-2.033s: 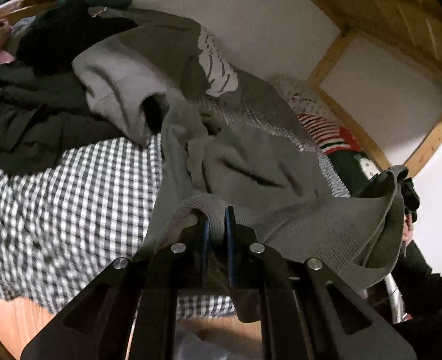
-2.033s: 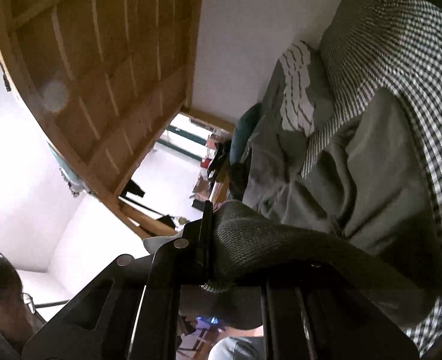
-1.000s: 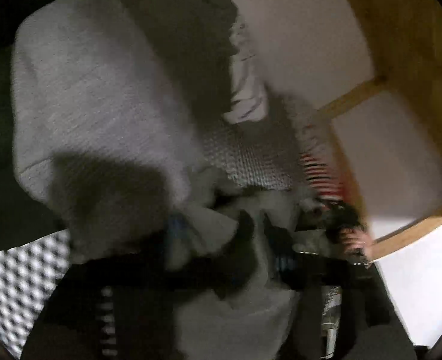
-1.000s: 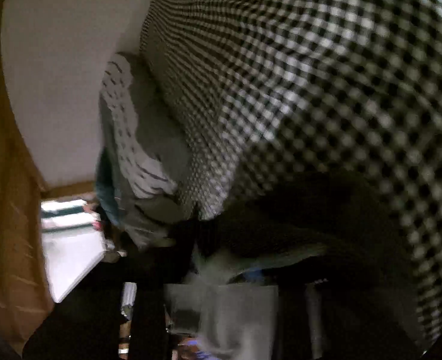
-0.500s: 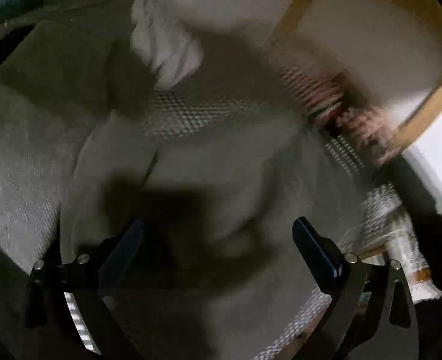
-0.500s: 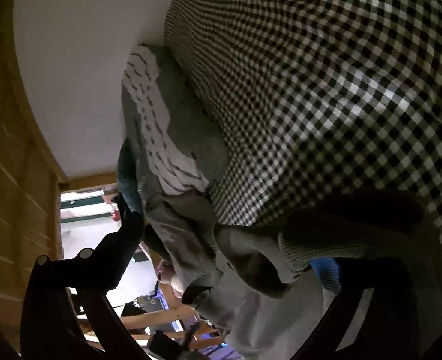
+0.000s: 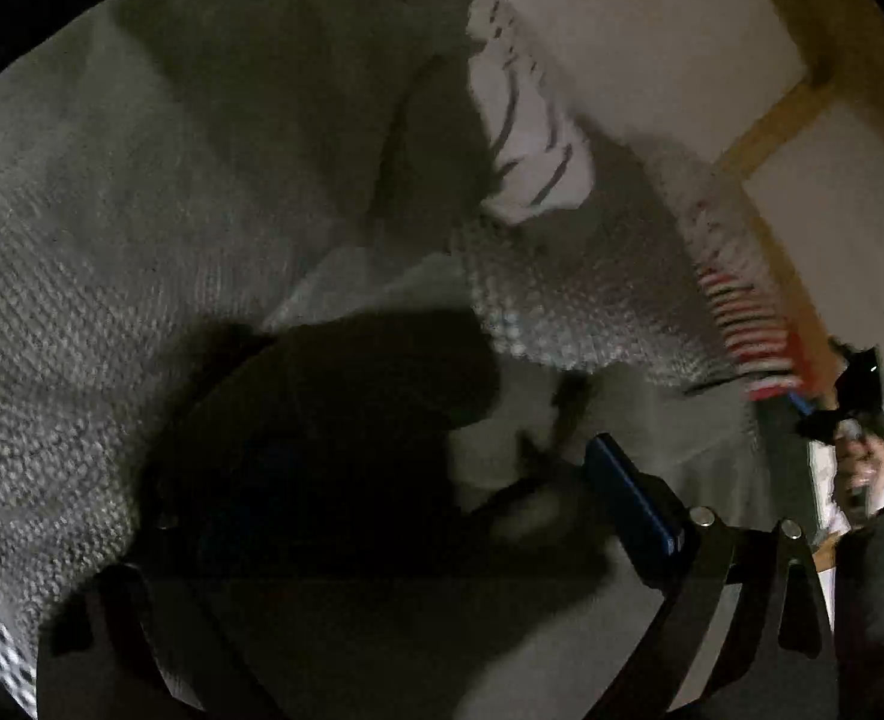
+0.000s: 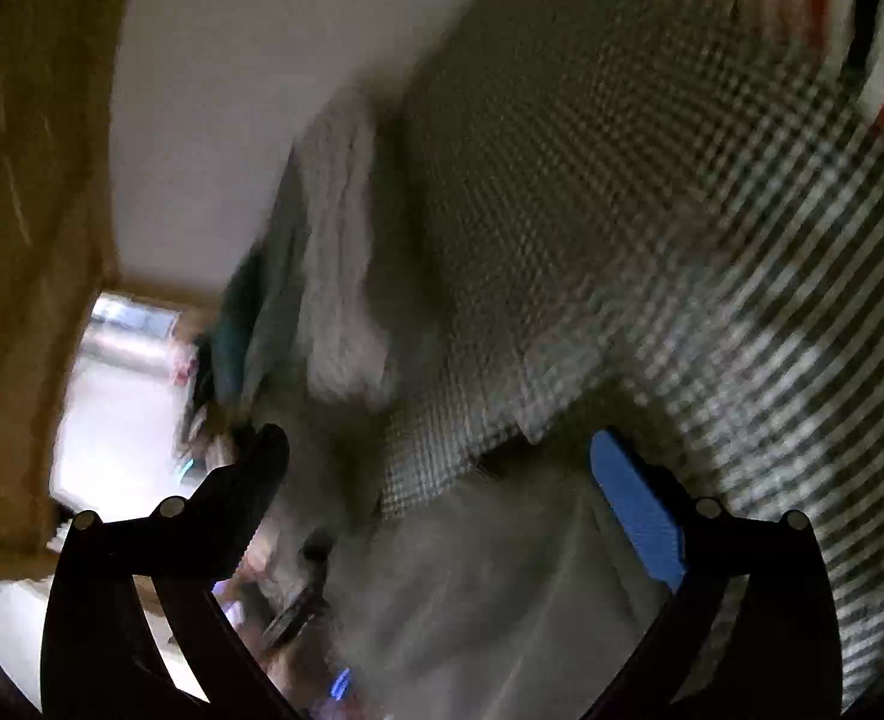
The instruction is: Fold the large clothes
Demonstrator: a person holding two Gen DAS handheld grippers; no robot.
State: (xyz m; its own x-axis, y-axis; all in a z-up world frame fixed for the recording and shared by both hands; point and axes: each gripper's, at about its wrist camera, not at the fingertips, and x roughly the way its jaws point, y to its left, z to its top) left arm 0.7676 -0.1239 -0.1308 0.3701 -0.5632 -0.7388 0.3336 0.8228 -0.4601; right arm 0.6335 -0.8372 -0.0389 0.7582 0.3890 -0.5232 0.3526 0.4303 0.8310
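Observation:
A large grey knit sweater (image 7: 141,228) lies on the checked bedcover, filling most of the left wrist view; a plainer grey part (image 8: 490,588) shows low in the right wrist view. My left gripper (image 7: 393,480) is open just above the sweater; its left finger is lost in dark shadow and the blue pad (image 7: 628,498) of the right one shows. My right gripper (image 8: 442,468) is open and empty over the grey cloth beside the checked bedcover (image 8: 712,252). Both views are blurred.
A white garment with dark stripes (image 7: 526,120) and a red-and-white striped one (image 7: 748,324) lie further back by the white wall (image 7: 622,12). A wooden frame (image 7: 790,96) runs along the right. Dark clothes lie at the far left.
Both grippers held the sweater's edge lifted two seconds ago. They swung it onto the bed and opened, letting it go; now both hover open over the laid cloth.

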